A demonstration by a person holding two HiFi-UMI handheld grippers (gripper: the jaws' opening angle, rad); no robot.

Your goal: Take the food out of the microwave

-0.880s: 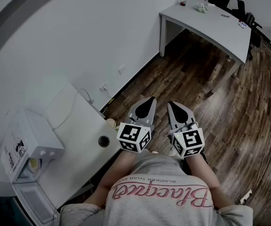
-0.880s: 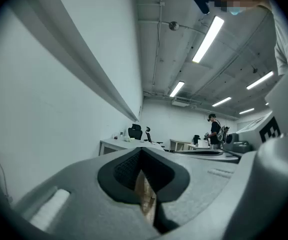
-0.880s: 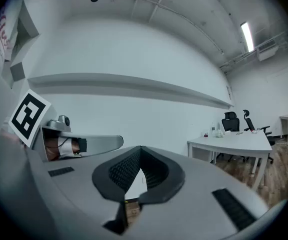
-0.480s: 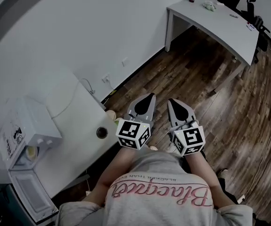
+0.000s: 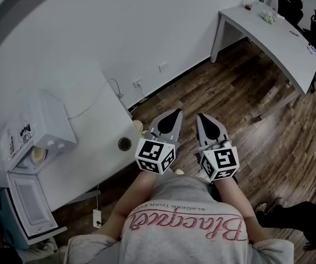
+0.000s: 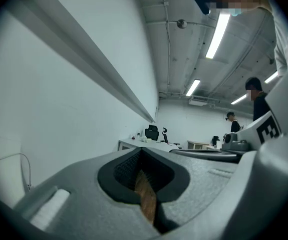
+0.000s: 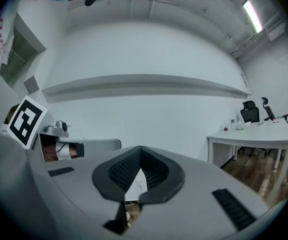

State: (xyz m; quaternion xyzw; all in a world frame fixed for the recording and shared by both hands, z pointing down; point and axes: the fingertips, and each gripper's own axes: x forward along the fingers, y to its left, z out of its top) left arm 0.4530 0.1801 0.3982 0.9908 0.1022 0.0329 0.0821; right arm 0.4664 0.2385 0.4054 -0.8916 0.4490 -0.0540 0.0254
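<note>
White wall, dark plank floor, a white desk with black chairs — strip lights overhead.

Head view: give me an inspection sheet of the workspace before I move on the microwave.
Surface: white table against the wall.
Job's things: white microwave oven at the table's left end, its door open; pale yellow food inside.
Clutter: dark round cup-like object and small yellowish item near the table's right edge.
Grippers: left gripper and right gripper both shut, empty, level over the floor, away from the microwave.
Cables: white cord at the table's back corner; white adapter on the floor.
Surroundings: dark wooden floor, white desk, black chairs.
</note>
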